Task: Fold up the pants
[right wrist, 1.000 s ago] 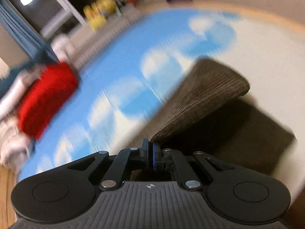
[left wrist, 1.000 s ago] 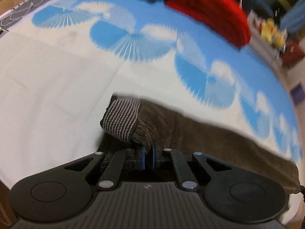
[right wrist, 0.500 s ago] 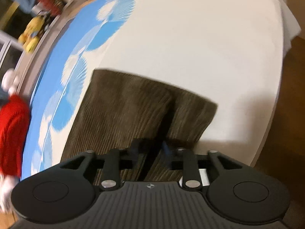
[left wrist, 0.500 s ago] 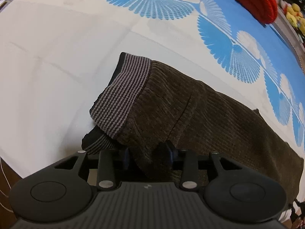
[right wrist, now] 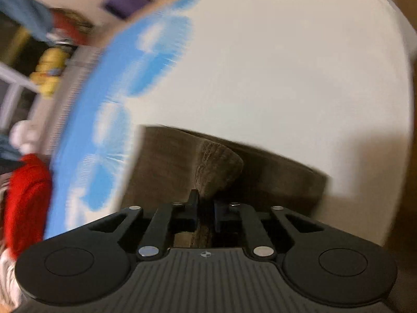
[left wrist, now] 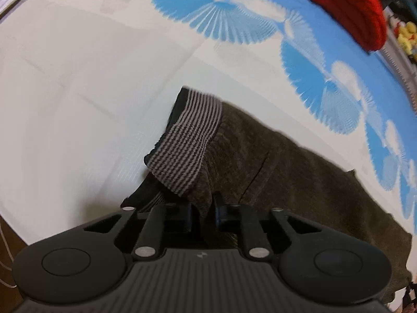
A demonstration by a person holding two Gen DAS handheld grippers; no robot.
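The dark brown corduroy pants (left wrist: 286, 177) are lying on the white cloth with blue fan prints (left wrist: 78, 99), striped waistband (left wrist: 187, 143) leftward. The left gripper (left wrist: 203, 212), jaws just closing, is pinching the waist fabric. The right gripper (right wrist: 206, 208), likewise closing, is clamping a raised fold. A red knitted garment (left wrist: 346, 5) is sitting well beyond.
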